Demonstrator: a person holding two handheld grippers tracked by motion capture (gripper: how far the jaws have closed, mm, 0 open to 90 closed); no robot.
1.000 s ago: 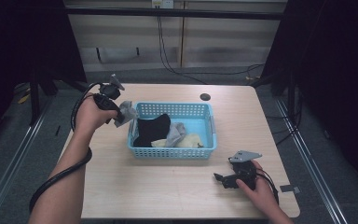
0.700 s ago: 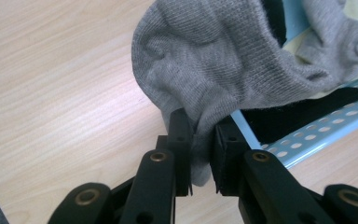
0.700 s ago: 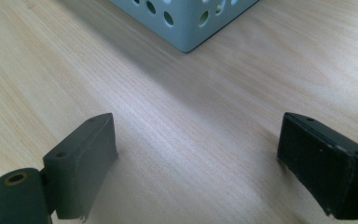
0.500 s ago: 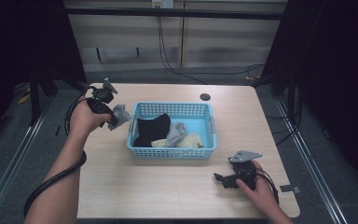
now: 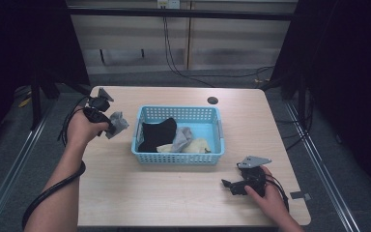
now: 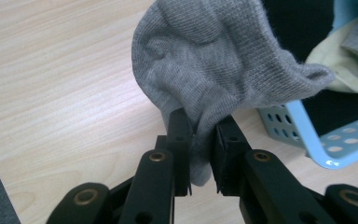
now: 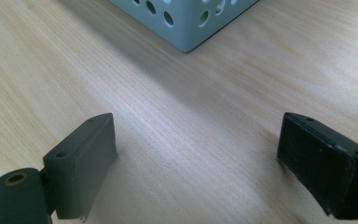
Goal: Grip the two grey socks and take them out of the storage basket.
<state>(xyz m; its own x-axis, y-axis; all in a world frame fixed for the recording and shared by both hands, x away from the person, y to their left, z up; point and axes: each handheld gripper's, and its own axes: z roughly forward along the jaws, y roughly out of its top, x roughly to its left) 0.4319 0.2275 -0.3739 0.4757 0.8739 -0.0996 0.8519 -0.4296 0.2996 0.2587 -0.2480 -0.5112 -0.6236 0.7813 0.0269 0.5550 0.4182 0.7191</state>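
High view: the left gripper point(image 5: 110, 126) is holding a grey sock point(image 5: 118, 123) up in the air, just left of the blue basket point(image 5: 178, 157)
Left gripper view: both jaws are pinching the grey sock point(image 6: 214, 70) tight, and the sock is hanging over bare table point(image 6: 51, 88) with the basket's corner point(image 6: 326, 149) close by
Inside the basket: a black cloth point(image 5: 157, 133), another grey cloth point(image 5: 182, 138) and a pale yellow cloth point(image 5: 195, 145) are lying together
Right gripper point(image 5: 228, 185): it is resting on the table near the front edge, well apart from the sock
Right gripper view: the jaws are standing wide apart with nothing between them, and a basket corner point(image 7: 186, 23) is sitting ahead
Black spot point(image 5: 212, 100): it is sitting on the table behind the basket
In the way: nothing is lying between the sock and the basket
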